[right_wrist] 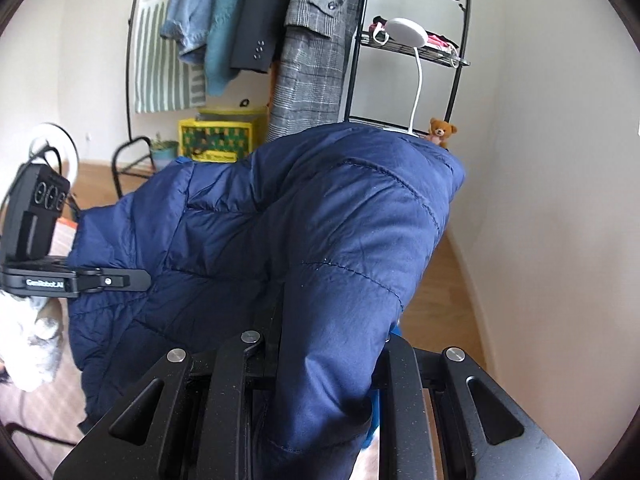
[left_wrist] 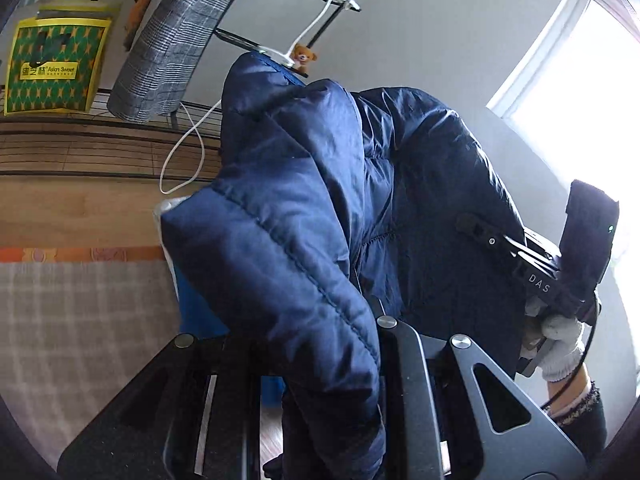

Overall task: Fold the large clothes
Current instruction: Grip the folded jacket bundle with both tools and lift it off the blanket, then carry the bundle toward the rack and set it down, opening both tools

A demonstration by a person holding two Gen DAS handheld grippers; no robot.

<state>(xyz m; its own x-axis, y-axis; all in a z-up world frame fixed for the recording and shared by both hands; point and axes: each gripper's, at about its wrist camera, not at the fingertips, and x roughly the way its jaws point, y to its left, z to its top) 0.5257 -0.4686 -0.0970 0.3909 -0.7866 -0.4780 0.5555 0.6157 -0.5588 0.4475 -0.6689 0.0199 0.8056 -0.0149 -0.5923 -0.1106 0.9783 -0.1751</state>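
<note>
A navy quilted puffer jacket (left_wrist: 304, 200) hangs lifted in the air and fills the middle of both views. In the left wrist view my left gripper (left_wrist: 312, 344) is shut on a fold of it, and the padding bulges out between and over the fingers. My right gripper (right_wrist: 328, 344) is likewise shut on a thick fold of the jacket (right_wrist: 320, 220). Each gripper shows in the other's view, clamped on the jacket's edge: the right gripper (left_wrist: 472, 228), held by a white-gloved hand (left_wrist: 560, 344), and the left gripper (right_wrist: 132, 279). The fingertips are hidden by fabric.
Behind the jacket stands a clothes rack with a grey plaid coat (right_wrist: 312, 60) and other hung garments. A black wire shelf (right_wrist: 416, 48) carries a white lamp (right_wrist: 406, 32) and a teddy bear (right_wrist: 442, 131). A yellow-green bag (right_wrist: 218, 136) sits on the wood floor (right_wrist: 436, 288). A checked cover (left_wrist: 80, 320) lies below left; a bright window (left_wrist: 580, 92) is on the right.
</note>
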